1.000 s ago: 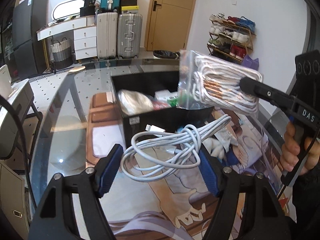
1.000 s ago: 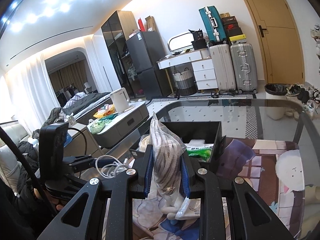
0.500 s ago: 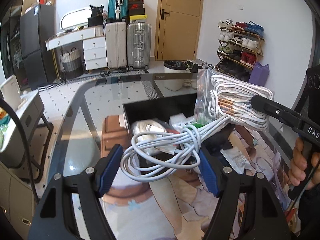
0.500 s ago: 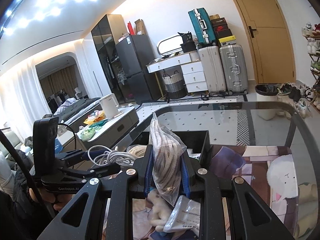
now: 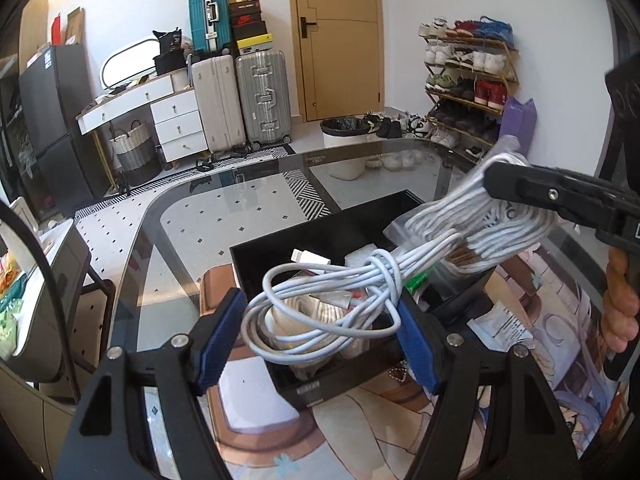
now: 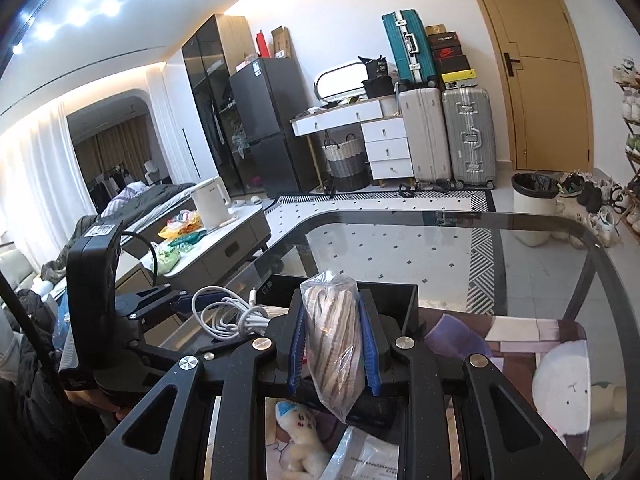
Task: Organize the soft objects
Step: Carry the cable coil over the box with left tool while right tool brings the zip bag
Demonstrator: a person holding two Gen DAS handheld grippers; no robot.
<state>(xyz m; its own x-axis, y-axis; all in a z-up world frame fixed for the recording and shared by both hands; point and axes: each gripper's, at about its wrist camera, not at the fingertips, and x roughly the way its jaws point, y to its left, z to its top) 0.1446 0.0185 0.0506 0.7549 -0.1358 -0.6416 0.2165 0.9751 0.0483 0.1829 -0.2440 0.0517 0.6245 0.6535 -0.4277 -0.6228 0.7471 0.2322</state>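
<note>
Your left claw (image 5: 320,332) squeezes the loose white cable bundle (image 5: 332,296) and holds it right above the black box (image 5: 280,248), likely so it can drop in with the other soft things. Above the right side of the box, your right claw (image 6: 332,350) pinches the clear bag of cords (image 6: 334,340), lifted off the glass surface (image 5: 192,216), probably waiting its turn for the box.

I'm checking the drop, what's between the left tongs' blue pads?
In the left wrist view, a knotted white cable bundle spans the gap between the left tongs' pads, hanging above the black box.
</note>
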